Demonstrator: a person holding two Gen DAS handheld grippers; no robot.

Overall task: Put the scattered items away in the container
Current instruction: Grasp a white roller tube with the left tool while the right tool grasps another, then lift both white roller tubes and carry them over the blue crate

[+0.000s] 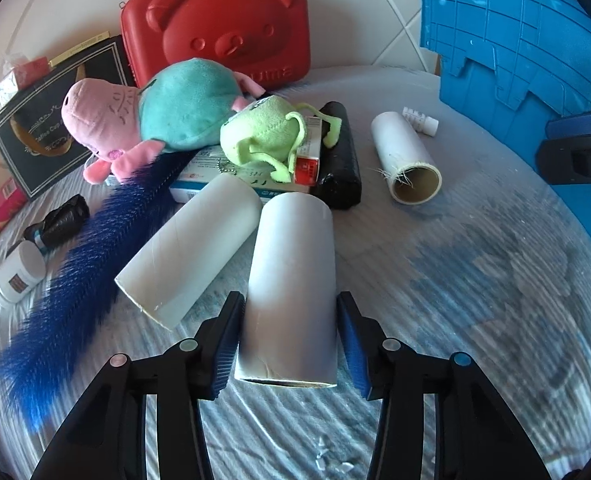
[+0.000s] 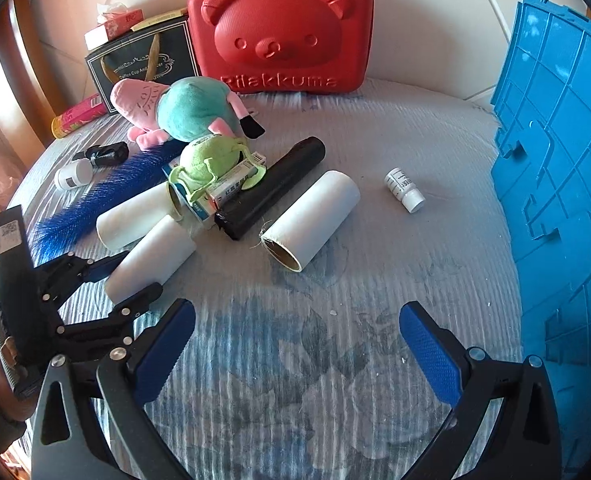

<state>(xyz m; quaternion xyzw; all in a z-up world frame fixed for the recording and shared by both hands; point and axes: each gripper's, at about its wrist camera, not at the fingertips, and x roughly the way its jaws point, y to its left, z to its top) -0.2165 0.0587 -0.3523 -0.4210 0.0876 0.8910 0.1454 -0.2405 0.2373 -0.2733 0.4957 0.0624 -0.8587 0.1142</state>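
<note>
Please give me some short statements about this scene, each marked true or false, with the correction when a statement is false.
1. The left gripper has a white tube between its fingers. True.
2. The right gripper holds the small white bottle. False: its jaws stand wide open over bare cloth, and the bottle lies apart, near the blue crate.
3. The green plush toy lies on top of small boxes in the pile. True.
4. The red bear case lies flat in the middle of the bed. False: it stands upright at the back, behind the pile.
5. Three white tubes lie on the bed cover. True.
6. The blue brush is inside the crate. False: it lies on the bed cover beside the tubes.
</note>
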